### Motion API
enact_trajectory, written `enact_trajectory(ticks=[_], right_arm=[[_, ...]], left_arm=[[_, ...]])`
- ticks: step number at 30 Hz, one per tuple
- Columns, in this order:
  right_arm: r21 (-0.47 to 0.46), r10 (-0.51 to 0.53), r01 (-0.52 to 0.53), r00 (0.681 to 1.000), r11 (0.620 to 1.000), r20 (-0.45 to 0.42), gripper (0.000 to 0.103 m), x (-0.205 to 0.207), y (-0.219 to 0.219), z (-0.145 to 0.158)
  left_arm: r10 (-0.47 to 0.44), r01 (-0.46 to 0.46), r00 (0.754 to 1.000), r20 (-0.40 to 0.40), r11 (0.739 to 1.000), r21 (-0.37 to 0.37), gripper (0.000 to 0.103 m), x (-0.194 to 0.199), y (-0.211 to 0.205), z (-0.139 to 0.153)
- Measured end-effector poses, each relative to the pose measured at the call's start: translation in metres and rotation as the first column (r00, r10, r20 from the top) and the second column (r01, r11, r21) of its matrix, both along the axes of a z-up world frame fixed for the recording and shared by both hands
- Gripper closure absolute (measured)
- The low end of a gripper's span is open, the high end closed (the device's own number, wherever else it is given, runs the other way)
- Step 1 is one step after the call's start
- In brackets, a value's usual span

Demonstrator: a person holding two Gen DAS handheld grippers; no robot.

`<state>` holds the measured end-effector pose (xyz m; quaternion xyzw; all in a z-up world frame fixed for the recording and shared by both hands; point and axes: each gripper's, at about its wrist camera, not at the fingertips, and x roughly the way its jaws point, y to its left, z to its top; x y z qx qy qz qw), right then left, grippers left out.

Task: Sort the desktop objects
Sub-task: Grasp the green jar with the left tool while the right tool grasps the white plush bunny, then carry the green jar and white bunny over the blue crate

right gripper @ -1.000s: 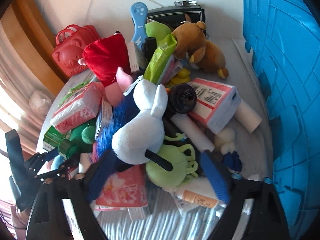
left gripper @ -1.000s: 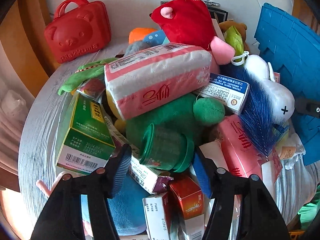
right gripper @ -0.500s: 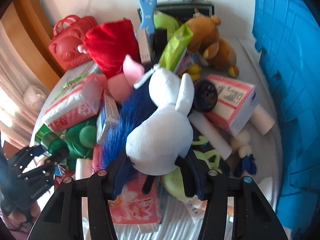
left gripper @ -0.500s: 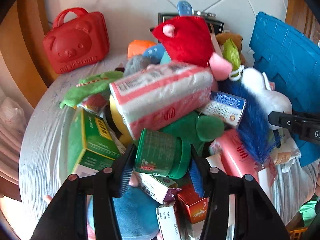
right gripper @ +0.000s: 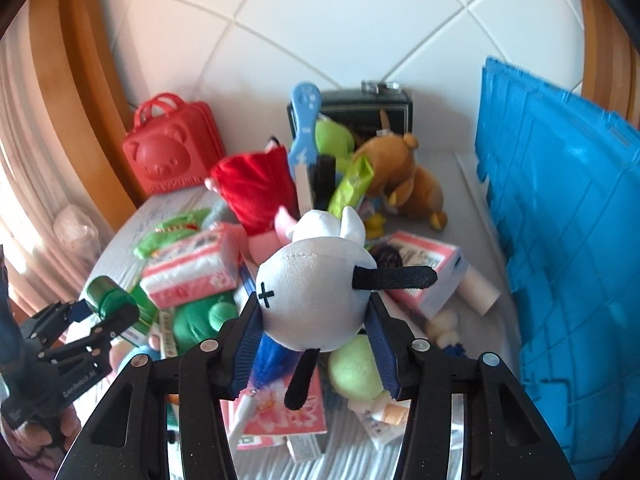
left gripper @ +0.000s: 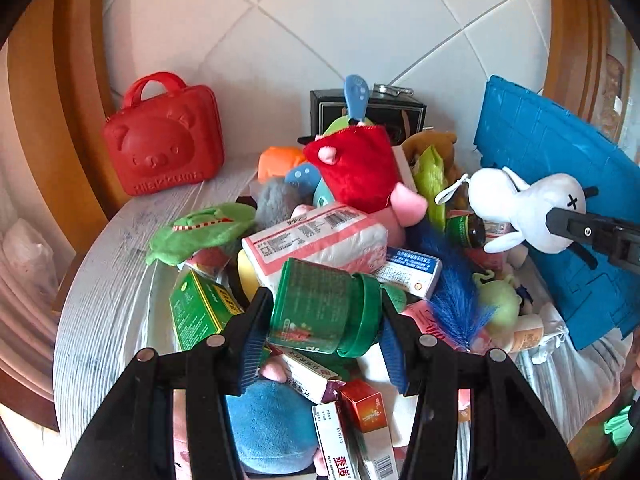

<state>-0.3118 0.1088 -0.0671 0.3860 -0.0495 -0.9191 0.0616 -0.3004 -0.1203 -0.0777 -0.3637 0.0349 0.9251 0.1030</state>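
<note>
Gripping a green jar (left gripper: 326,308) (lid on), left hand-held gripper (left gripper: 324,334); right hand-held gripper (right gripper: 316,332) clamps white plush (right gripper: 314,296).

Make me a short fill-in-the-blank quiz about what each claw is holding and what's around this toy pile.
1. The left claw is shut on a ____ plastic jar.
2. The right claw grips a white plush toy with long ____ ears.
3. At the back left of the table stands a red ____-faced case.
4. On the right side stands a ____ plastic crate.

Missing words: green; black; bear; blue
</note>
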Motion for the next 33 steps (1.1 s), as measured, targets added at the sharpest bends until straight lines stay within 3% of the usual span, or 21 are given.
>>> enact_trajectory(ticks=[6, 11, 17, 22, 28, 33], right_arm=[[0.006, -0.034, 0.035, 0.995, 0.999, -0.094, 0.054, 0.023, 0.003, 0.04], [-0.004, -0.06, 0.061, 0.984, 0.998, -0.168, 0.054, 0.038, 0.028, 0.073], [0.011, -0.072, 0.078, 0.96, 0.997, -0.271, 0.054, 0.059, 0.085, 0.118], [0.025, -0.114, 0.131, 0.93, 0.991, -0.349, 0.054, 0.074, 0.163, 0.156], [0.072, -0.192, 0.233, 0.91, 0.97, -0.367, 0.054, 0.073, 0.269, 0.179], [0.1, -0.245, 0.284, 0.925, 0.954, -0.291, 0.054, 0.038, 0.354, 0.176]], left_arm=[[-0.06, 0.062, 0.996, -0.067, 0.998, 0.021, 0.053, 0.008, 0.022, 0.029], [-0.103, 0.109, 0.986, -0.131, 0.993, 0.039, 0.053, 0.012, 0.068, 0.058], [-0.163, 0.18, 0.965, -0.206, 0.981, 0.067, 0.053, 0.017, 0.163, 0.105], [-0.226, 0.253, 0.942, -0.25, 0.964, 0.08, 0.053, 0.011, 0.26, 0.144], [-0.315, 0.339, 0.929, -0.193, 0.935, 0.104, 0.053, -0.018, 0.379, 0.178], [-0.369, 0.371, 0.929, -0.043, 0.921, 0.115, 0.053, -0.064, 0.468, 0.183]])
